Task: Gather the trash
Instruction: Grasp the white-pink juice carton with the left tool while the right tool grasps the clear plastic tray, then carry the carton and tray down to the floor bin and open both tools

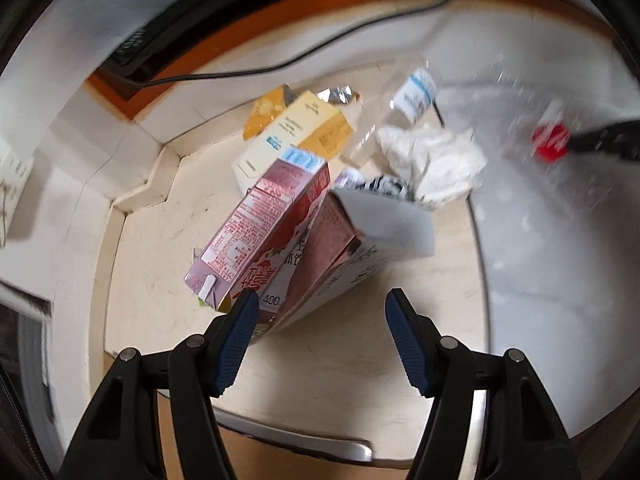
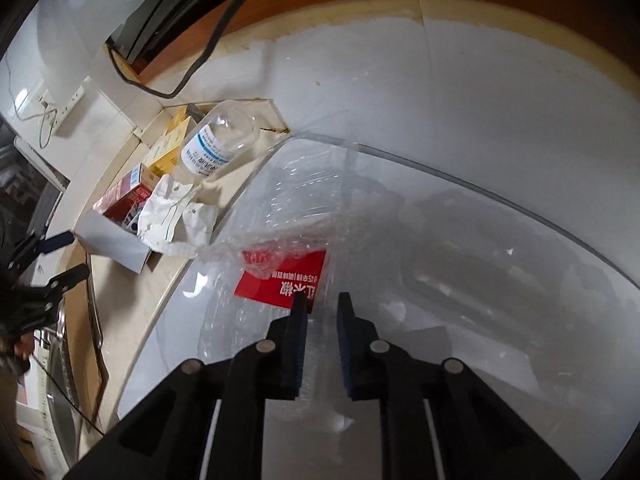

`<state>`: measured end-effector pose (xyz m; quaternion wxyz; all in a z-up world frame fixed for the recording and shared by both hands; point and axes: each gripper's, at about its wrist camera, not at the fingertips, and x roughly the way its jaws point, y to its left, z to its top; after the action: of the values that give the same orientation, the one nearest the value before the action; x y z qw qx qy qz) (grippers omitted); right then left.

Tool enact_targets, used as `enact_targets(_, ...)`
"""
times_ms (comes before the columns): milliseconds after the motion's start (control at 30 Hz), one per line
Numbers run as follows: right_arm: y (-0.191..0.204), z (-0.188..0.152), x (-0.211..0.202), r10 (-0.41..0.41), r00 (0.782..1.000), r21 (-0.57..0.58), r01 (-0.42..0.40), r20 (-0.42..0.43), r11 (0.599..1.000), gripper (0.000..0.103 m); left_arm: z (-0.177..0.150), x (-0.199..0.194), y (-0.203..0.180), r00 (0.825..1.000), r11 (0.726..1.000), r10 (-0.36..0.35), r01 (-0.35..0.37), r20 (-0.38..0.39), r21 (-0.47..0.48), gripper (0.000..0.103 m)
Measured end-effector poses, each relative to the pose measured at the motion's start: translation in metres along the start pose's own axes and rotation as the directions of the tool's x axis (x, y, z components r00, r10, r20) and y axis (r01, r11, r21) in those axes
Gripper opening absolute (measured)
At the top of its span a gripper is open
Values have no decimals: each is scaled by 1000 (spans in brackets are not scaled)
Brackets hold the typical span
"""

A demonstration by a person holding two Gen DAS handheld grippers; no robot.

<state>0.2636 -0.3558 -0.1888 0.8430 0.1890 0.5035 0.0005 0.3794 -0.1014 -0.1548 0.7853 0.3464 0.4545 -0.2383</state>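
The left tool (image 1: 320, 296) is held with its blue pads apart, pointed steeply down at a heap of trash on the pale counter (image 1: 168, 264). Just ahead of its pads a pink carton (image 1: 264, 228) is seen leaning against a second carton (image 1: 352, 248), its lower corner just beside the left pad; nothing is clamped yet. The spread of the pads appears to be matched to the width of a carton, so this pile is judged to be the next thing picked. Further ahead a yellow box (image 1: 296, 132), a crumpled paper (image 1: 432, 160) and a clear bottle (image 1: 416, 96) with a blue-and-white label are left lying, touching or overlapping one another.

The right tool (image 2: 322, 300) is shown with its pads drawn nearly together on a clear plastic bag (image 2: 288, 216), a fold of film being pinched between them. A red label (image 2: 280, 280) is seen through the film just ahead of the pads. The bag is judged to be gripped at its edge so that its mouth can be kept open towards the heap, which is found well off to the left of this tool. The trash is thus still outside the bag.
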Motion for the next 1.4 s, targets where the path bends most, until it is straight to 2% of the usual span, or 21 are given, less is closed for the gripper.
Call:
enact_targets(100, -3, -4, -5, 11, 1000, 13, -10, -10, 1000, 13, -1, 15, -3, 1000, 999, 13, -11, -27, 52, 45)
enact_targets(167, -7, -6, -4, 19, 1000, 28, -19, -22, 999, 13, -1, 24, -6, 999, 997, 27, -24, -38, 74, 43)
enact_targets(233, -11, -9, -4, 27, 999, 42, -26, -28, 999, 12, 0, 31, -9, 998, 995, 55, -51, -38, 85, 33)
enact_targets(400, -10, -13, -12, 48, 999, 55, -48, 3, 997, 9, 6, 19, -15, 999, 999, 51, -51, 2, 16, 23)
enact_targets(500, -2, -15, -23, 44, 999, 35, -45, 31, 998, 9, 10, 2, -22, 999, 999, 39, -39, 8, -5, 21)
enact_targets(733, 13, -23, -54, 45, 995, 11, -46, 90, 999, 8, 11, -67, -25, 992, 984, -72, 87, 100, -154, 19)
enact_targets(1067, 30, -49, -100, 13, 989, -3, -12, 148, 1000, 8, -21, -149, -34, 958, 917, -161, 235, 239, -322, 19)
enact_targets(1233, 44, -64, -123, -7, 984, -15, 10, 179, 1000, 8, -45, -174, -40, 942, 881, -174, 279, 287, -383, 19)
enact_targets(1400, 62, -82, -151, -17, 975, -31, 24, 220, 999, 8, -78, -201, -48, 936, 860, -172, 296, 309, -417, 19)
